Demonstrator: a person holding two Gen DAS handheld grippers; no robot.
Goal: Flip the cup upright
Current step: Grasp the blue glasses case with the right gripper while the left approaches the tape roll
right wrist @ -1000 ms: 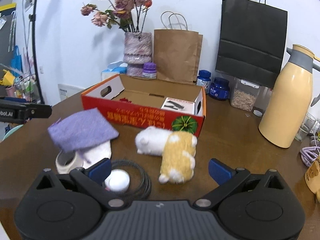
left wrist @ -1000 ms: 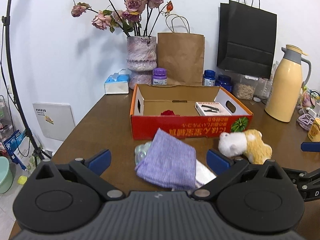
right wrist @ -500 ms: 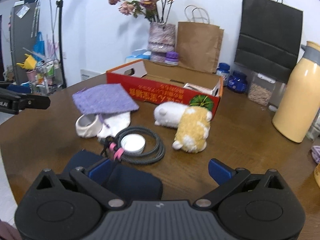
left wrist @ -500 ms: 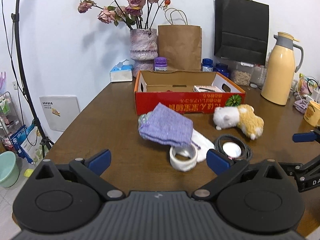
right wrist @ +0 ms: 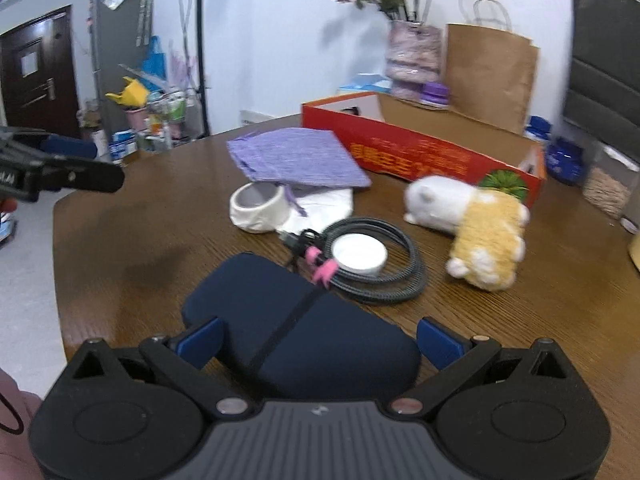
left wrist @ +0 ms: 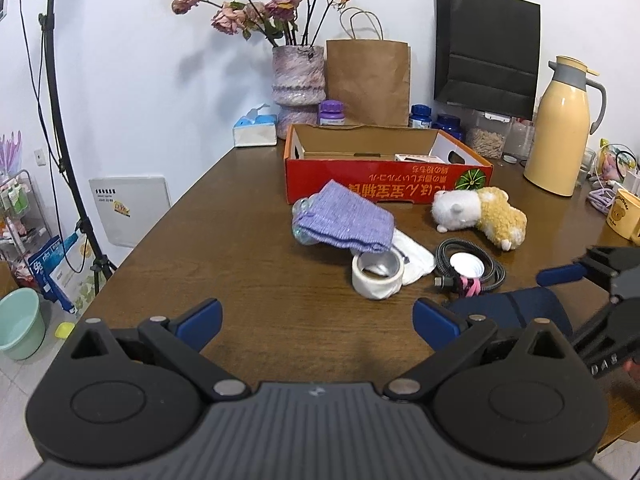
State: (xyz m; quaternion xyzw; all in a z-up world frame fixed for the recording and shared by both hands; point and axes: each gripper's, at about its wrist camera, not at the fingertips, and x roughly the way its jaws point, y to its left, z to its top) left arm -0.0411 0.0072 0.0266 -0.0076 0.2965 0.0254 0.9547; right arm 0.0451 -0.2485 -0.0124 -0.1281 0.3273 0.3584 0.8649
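cup (left wrist: 377, 276) beside purple cloth (left wrist: 343, 223)

The right gripper (right wrist: 318, 340) hung low over the near edge of the wooden table (right wrist: 132, 240), its blue-tipped fingers (right wrist: 200, 338) spread wide on either side of a dark blue pouch (right wrist: 288, 320) without touching it. Beyond the pouch lay a coiled black cable (right wrist: 404, 276) around a white puck (right wrist: 360, 256). The white cup (right wrist: 260, 208) lay tipped on its side toward the table's left edge, its rim under a purple cloth (right wrist: 296, 158). The left gripper (right wrist: 56, 172) reached in from the left, its tips out of sight.
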